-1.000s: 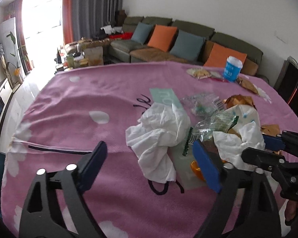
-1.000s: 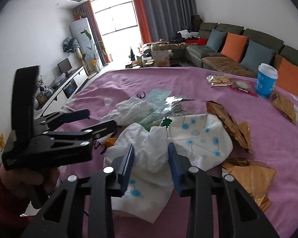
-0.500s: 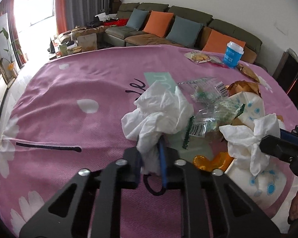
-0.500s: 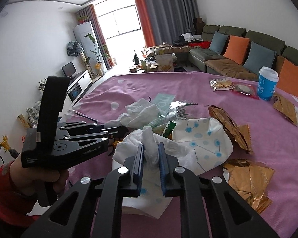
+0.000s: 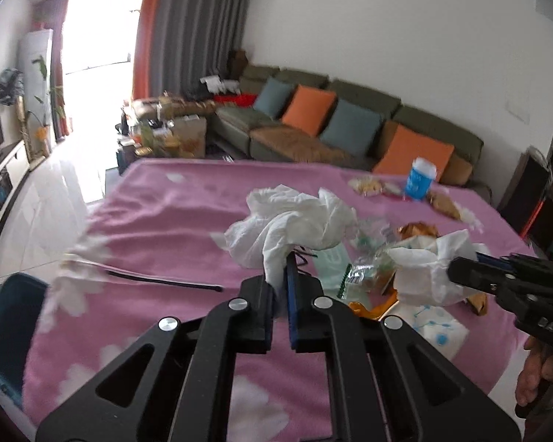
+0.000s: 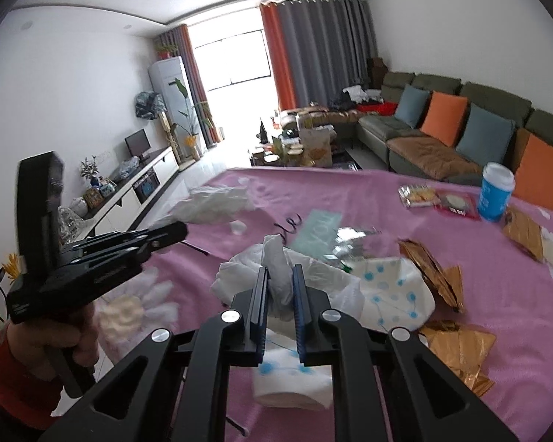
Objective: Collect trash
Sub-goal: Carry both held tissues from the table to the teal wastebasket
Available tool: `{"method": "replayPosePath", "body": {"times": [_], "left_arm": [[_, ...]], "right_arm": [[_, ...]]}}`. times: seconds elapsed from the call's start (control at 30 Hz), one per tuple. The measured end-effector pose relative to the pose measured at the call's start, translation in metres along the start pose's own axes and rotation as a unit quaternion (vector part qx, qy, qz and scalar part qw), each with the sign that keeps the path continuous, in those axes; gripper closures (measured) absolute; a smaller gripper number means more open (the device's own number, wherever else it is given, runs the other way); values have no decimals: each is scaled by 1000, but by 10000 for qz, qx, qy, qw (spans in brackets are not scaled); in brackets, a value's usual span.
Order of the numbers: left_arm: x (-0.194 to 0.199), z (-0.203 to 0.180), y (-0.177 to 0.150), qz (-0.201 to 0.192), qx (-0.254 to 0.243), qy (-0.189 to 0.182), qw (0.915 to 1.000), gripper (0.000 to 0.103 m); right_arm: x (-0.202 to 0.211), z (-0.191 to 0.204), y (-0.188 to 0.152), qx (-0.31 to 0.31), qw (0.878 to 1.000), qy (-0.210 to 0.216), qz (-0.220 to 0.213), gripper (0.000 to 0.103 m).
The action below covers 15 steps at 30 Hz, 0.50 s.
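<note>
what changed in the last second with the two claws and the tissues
Both claws went from open to shut. The left claw closed on the big crumpled white tissue and lifted it off the pink blanket. The right claw closed on the smaller white tissue and raised it slightly. The blue cup, gold wrappers and dotted napkin stayed put.
</note>
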<state>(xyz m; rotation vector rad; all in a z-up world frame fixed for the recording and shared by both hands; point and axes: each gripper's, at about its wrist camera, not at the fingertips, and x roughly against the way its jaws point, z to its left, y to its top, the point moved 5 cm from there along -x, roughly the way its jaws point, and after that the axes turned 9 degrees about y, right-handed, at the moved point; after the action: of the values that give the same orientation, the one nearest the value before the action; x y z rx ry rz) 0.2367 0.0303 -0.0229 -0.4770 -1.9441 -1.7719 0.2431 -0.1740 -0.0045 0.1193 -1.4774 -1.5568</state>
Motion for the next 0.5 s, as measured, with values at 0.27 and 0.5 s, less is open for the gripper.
{"method": "replayPosePath", "body": {"times": [0.27, 0.5], "left_arm": [[72, 49, -1, -560, 254, 604, 9963, 97], [124, 100, -13, -831, 539, 1268, 9870, 97]], "right_arm": [[-1, 43, 14, 351, 9989, 283, -156, 92], [-20, 94, 29, 682, 9940, 828, -197, 92]]}}
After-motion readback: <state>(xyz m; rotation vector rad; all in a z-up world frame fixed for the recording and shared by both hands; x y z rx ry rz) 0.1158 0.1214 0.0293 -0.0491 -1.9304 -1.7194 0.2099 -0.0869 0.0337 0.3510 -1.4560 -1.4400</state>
